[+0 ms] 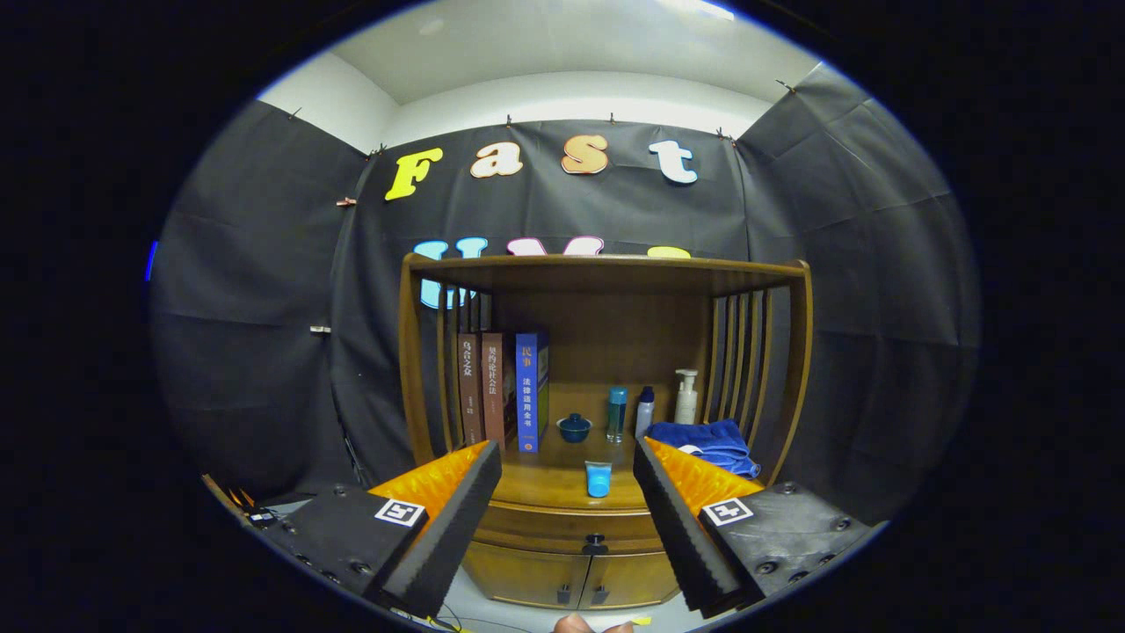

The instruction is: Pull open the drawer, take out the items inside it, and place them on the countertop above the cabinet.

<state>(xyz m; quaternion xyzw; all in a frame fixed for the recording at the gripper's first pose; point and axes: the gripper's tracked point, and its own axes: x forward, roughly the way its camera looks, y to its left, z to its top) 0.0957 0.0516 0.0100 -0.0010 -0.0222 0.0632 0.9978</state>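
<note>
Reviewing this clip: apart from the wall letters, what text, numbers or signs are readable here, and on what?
Blue book spine: Chinese characters, too small to read surely.
Two brown books: Chinese spine titles, blurred.
Pump bottle: no legible print.
Gripper, open, with the drawer knob seen between its fingers, further off: one square black-and-white marker on each side, no words.

The drawer (562, 526) front is partly covered by the fingers (457, 519) of the gripper (567, 527), and its contents are hidden. The blue towel (714, 442) is partly masked by the right finger
</note>
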